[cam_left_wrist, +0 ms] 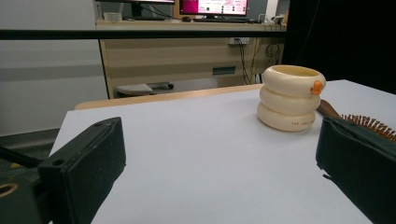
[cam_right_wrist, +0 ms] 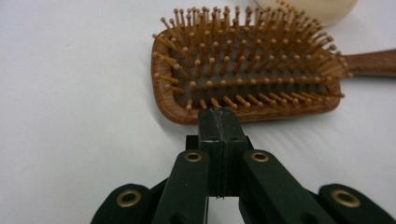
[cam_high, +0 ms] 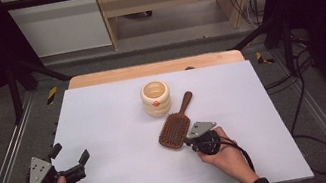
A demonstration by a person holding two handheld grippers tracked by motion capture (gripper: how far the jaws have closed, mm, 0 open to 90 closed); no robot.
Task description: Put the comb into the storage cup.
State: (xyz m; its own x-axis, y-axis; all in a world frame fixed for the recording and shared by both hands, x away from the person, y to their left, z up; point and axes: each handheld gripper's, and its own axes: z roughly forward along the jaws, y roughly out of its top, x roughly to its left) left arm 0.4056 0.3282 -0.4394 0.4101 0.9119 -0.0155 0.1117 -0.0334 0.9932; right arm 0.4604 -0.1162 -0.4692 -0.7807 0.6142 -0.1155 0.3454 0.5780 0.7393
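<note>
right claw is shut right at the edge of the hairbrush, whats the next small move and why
Probably open the right claw before going further. Its jaws are pressed together with nothing between them, tips at the rim of the hairbrush, which lies bristles up on the table. Shut, it can only nudge the brush, not take hold. The left claw waits open, well apart.

A white table (cam_high: 103, 112) bears a cream ringed cup (cam_high: 155, 98) and a wooden hairbrush (cam_high: 176, 127).
</note>
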